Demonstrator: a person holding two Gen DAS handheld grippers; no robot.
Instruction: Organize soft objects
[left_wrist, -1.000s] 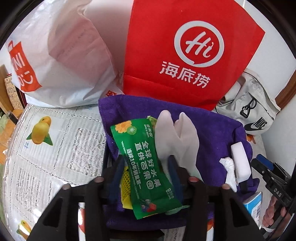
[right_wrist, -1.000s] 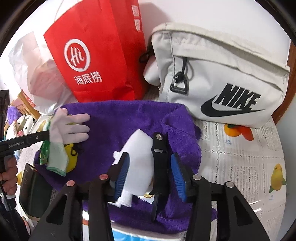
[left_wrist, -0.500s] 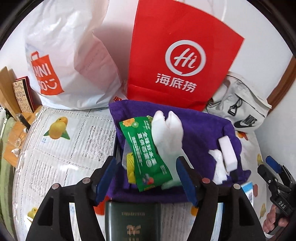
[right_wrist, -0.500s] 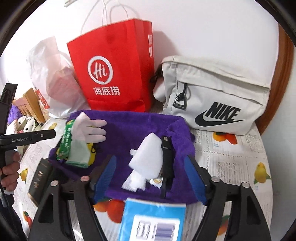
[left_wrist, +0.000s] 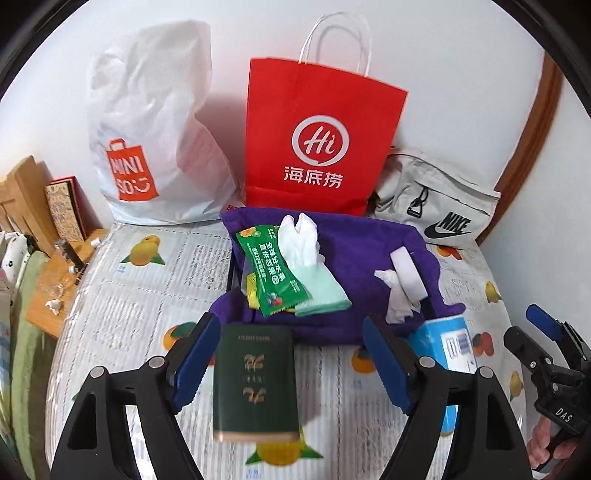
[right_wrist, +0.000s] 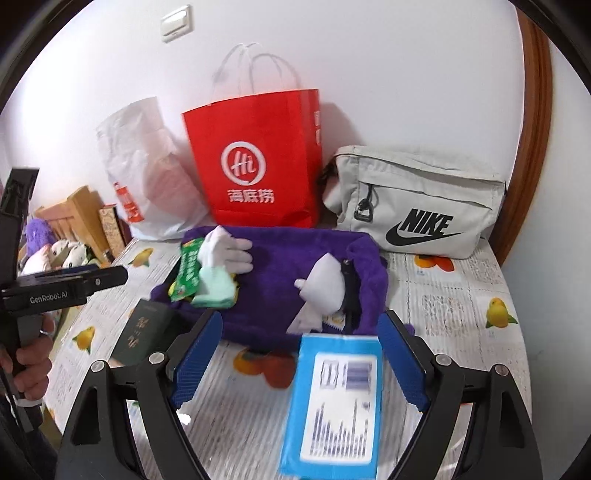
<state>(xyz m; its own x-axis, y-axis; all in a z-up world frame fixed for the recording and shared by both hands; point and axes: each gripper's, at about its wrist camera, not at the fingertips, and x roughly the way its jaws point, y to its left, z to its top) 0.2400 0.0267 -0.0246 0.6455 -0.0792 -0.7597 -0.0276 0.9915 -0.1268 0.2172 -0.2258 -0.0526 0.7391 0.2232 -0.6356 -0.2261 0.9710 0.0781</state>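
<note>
Purple towel (left_wrist: 354, 258) is lying on the bench (left_wrist: 147, 295), carrying a glove (left_wrist: 299, 236); left claw (left_wrist: 291, 363) and right claw (right_wrist: 299, 360) are both opening, gripping nothing.

Your back edge is basically walled off: white plastic bag (left_wrist: 155, 147), red paper bag (left_wrist: 317, 147) and grey pouch (right_wrist: 417, 206) stand side by side against the wall, no gap between them to reach through. The purple towel (left_wrist: 354, 251) fills the middle of the table (left_wrist: 140, 295), with a glove (left_wrist: 303, 251), green packet (left_wrist: 271, 269) and white pad (left_wrist: 406, 273) piled on it. Right in front of it you've got the dark green booklet (left_wrist: 255, 380) and the blue packet (right_wrist: 336, 402) lying flat. Open room: bare tablecloth left of the towel, and the strip on the right below the pouch. Both sets of tongs are opening with nothing between them.
</note>
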